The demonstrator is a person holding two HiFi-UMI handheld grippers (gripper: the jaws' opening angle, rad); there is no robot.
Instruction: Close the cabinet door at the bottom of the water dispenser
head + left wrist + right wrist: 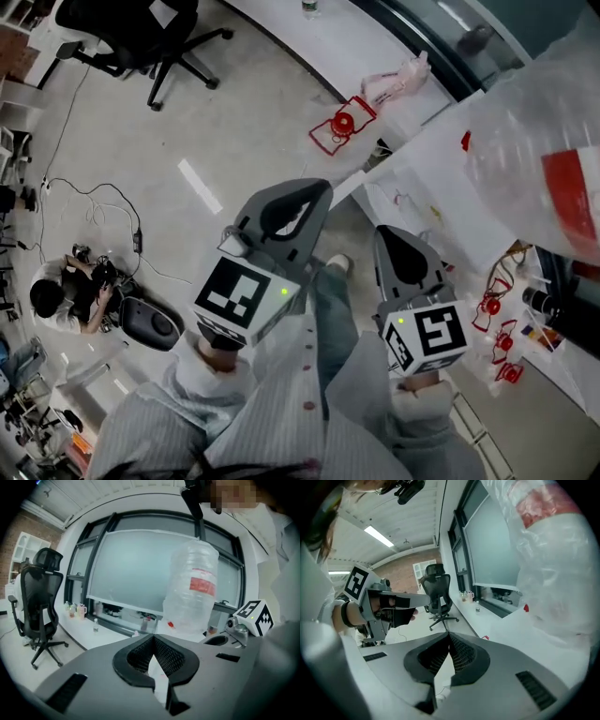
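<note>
A big clear water bottle (539, 150) with a red label stands on the white water dispenser (436, 164) at the upper right. The bottle fills the middle of the left gripper view (192, 588) and the right side of the right gripper view (553, 559). The cabinet door at the dispenser's bottom is in no view. My left gripper (324, 187) (153, 637) is shut, its tips together, nothing held. My right gripper (387, 231) (449, 633) is also shut and empty. Both are held in the air short of the dispenser, side by side.
A black office chair (141, 37) (40, 602) stands on the floor to the left. A person (61, 295) sits on the floor by cables (94, 202). Red holders (339, 124) and a pink bag (394, 84) lie near the window ledge (79, 620).
</note>
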